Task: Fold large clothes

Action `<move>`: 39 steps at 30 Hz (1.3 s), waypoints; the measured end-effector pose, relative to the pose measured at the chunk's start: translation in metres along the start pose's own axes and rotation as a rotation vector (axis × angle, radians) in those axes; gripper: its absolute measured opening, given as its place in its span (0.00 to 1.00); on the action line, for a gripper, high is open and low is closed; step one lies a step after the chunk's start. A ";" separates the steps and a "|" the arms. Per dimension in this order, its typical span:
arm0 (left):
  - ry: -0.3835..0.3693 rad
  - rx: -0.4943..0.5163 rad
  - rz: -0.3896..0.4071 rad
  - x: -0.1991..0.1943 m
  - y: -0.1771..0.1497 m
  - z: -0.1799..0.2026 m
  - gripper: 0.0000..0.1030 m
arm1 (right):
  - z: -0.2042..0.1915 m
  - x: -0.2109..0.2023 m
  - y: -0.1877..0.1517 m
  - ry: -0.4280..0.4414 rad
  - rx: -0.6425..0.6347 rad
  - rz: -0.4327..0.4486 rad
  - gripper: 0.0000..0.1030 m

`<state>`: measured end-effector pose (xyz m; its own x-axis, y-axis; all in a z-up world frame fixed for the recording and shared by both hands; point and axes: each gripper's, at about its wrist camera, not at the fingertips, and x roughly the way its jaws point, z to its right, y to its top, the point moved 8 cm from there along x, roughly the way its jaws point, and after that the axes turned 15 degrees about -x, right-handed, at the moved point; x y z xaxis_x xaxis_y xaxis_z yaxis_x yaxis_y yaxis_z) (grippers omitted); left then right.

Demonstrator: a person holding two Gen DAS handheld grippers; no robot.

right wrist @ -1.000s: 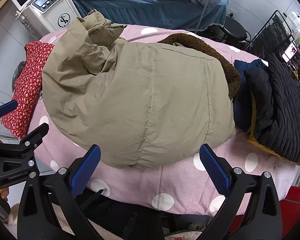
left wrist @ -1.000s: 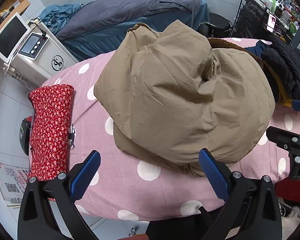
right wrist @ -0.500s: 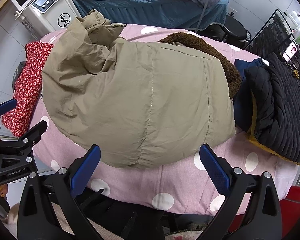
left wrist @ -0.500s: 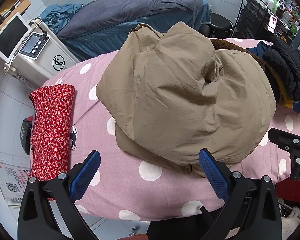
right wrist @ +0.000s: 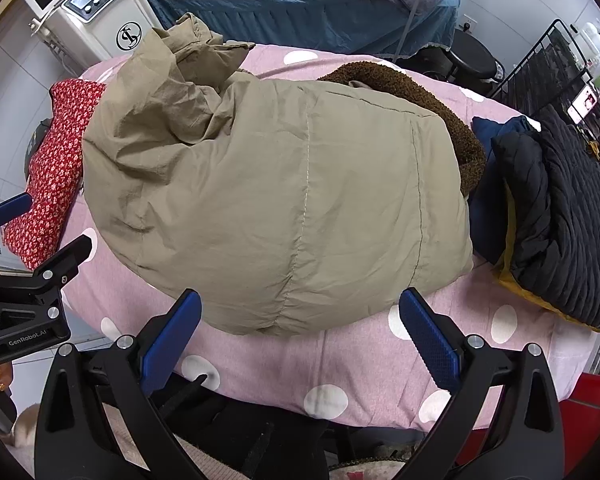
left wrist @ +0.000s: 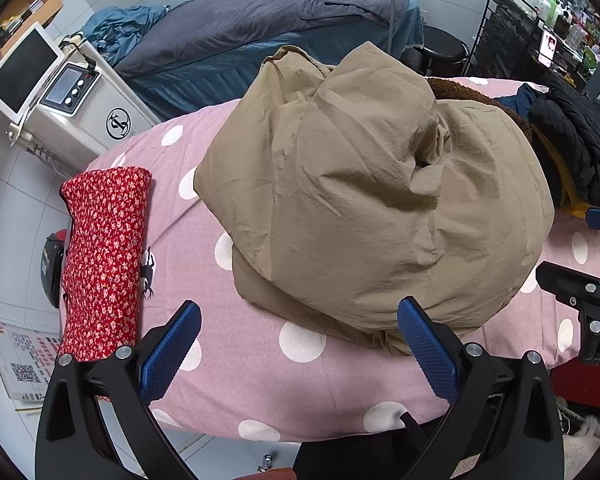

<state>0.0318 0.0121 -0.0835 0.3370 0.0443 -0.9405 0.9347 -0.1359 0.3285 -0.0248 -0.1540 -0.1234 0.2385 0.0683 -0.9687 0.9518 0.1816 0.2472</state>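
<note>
A big tan padded jacket [left wrist: 372, 200] with a brown fleece lining [right wrist: 432, 96] lies bunched in a bulky mound on the pink polka-dot table [left wrist: 268, 384]. It also fills the middle of the right wrist view [right wrist: 284, 200]. My left gripper [left wrist: 298, 346] is open and empty, hovering at the near edge just short of the jacket's left side. My right gripper [right wrist: 298, 344] is open and empty, just short of the jacket's near hem. Each gripper shows at the edge of the other's view.
A folded red floral cloth [left wrist: 100, 260] lies at the table's left end. A pile of black quilted, navy and yellow clothes [right wrist: 560, 216] lies at the right end. A white machine [left wrist: 72, 96] and a blue-covered bed [left wrist: 268, 28] stand behind. A black wire rack [left wrist: 512, 28] is far right.
Both views have drifted very slightly; the jacket sits a touch farther right in the left wrist view. Both grippers stay open and empty.
</note>
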 end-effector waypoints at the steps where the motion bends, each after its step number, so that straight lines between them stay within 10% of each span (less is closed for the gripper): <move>1: 0.001 0.000 0.000 0.001 -0.001 0.002 0.94 | 0.000 0.000 0.000 0.000 0.000 -0.001 0.95; 39: 0.005 0.003 -0.030 0.014 -0.004 0.005 0.94 | 0.000 0.006 0.001 0.011 -0.008 -0.016 0.95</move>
<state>0.0323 0.0085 -0.0981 0.3098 0.0538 -0.9493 0.9438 -0.1379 0.3002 -0.0223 -0.1538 -0.1293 0.2208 0.0756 -0.9724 0.9540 0.1907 0.2314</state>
